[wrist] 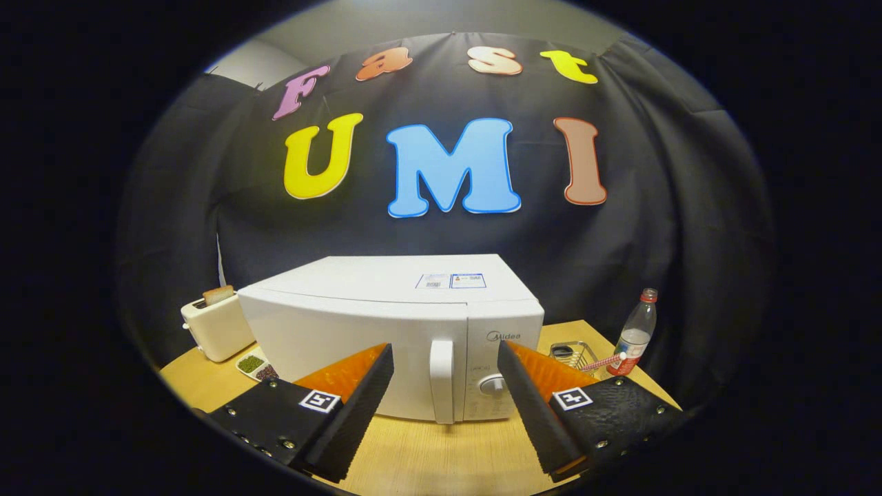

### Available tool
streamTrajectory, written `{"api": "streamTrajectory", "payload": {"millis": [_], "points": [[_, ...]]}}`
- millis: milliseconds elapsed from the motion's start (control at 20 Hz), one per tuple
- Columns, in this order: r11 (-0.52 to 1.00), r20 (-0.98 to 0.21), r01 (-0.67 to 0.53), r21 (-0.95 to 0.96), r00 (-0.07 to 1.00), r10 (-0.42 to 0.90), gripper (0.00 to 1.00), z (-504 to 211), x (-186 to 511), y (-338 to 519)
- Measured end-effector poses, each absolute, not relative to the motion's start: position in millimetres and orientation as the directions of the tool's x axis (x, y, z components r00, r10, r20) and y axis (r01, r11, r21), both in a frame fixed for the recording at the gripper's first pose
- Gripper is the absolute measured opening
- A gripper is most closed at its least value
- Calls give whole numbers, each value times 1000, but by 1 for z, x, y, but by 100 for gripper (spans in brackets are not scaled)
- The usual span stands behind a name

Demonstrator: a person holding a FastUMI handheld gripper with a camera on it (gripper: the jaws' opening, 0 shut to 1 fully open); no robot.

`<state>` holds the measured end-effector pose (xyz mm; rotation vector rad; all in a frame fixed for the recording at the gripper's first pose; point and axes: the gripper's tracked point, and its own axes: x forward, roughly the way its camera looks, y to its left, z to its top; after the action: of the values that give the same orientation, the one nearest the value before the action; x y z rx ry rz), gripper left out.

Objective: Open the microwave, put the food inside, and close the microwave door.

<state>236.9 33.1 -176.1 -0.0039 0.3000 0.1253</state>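
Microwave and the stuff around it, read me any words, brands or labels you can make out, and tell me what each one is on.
"Midea": brand on the microwave, above its dial.
Stickers on the microwave's top: print too small to read.
Bottle label: too blurred to read.
The gripper has its jaws open, before the door handle.

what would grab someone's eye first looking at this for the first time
The white microwave dominates, standing shut on the wooden table just beyond the open gripper, its door handle framed between the two fingers. To its left sits a cream toaster with a slice of bread poking out; to its right stands a plastic bottle.
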Motion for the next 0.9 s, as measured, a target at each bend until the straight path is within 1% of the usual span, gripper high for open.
{"api": "streamTrajectory", "payload": {"millis": [200, 300, 400, 450, 500, 550, 600, 700, 750, 800, 850, 900], "points": [[990, -362, -134, 34, 922, 137, 96, -209, 254, 35], [991, -376, -128, 37, 917, 132, 88, -218, 260, 34], [991, -389, -125, 46, 912, 133, 86, -226, 266, 35], [992, -392, -118, 41, 912, 124, 69, -230, 268, 34], [991, -395, -124, 44, 909, 132, 59, -232, 269, 37], [990, -402, -133, 48, 905, 141, 57, -235, 270, 40], [988, -410, -146, 46, 899, 152, 57, -237, 268, 43], [989, -397, -151, 12, 907, 143, 32, -238, 271, 45], [988, -399, -151, 2, 906, 140, 35, -238, 270, 46], [989, -397, -145, -5, 909, 131, 35, -236, 267, 43], [989, -398, -150, -1, 907, 138, 25, -238, 272, 45], [987, -396, -161, 3, 906, 149, 25, -237, 273, 44]]}}
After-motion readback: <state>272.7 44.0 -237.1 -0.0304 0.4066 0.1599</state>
